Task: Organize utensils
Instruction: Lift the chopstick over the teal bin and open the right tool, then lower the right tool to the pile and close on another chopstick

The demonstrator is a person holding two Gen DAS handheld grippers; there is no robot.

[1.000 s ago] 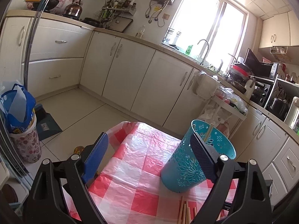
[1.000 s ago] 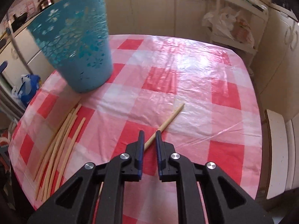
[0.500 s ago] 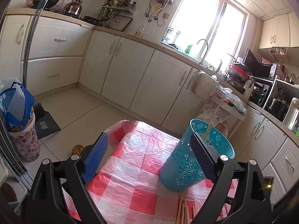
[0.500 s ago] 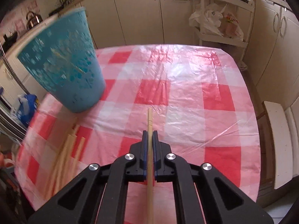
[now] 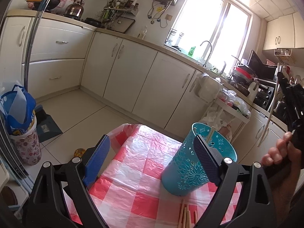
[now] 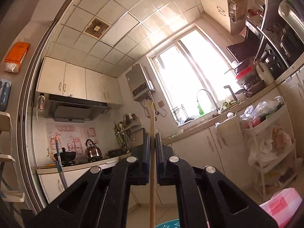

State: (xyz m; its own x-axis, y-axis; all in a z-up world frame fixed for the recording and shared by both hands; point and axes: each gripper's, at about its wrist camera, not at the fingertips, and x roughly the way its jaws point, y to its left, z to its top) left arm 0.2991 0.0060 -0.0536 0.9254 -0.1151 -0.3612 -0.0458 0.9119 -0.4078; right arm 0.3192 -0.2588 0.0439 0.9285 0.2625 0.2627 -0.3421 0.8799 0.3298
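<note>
My left gripper [image 5: 153, 152] stands open above the red-checked table [image 5: 133, 159]. Its right finger [image 5: 206, 157] overlaps the near side of a teal perforated holder [image 5: 182, 172], which stands upright with one chopstick [image 5: 210, 134] in it. Several loose chopsticks [image 5: 185, 216] lie in front of the holder. My right gripper [image 6: 152, 138] is shut on a wooden chopstick [image 6: 152, 186] and tilts upward toward the window. The holder's rim [image 6: 167, 225] shows right below that chopstick. In the left wrist view a hand [image 5: 275, 152] holds this gripper [image 5: 281, 77] high at the right edge.
Cream cabinets [image 5: 167, 87] and a counter with a sink tap [image 5: 206, 51] run behind the table. A white trolley [image 5: 231, 110] with bags stands to the right of the holder. A flowered bin [image 5: 24, 142] sits on the floor at the left.
My right gripper shut on the chopstick lying on the table, lifted it and swung up to face the window. It now shows at the right edge of the left wrist view. My left gripper stayed put.
</note>
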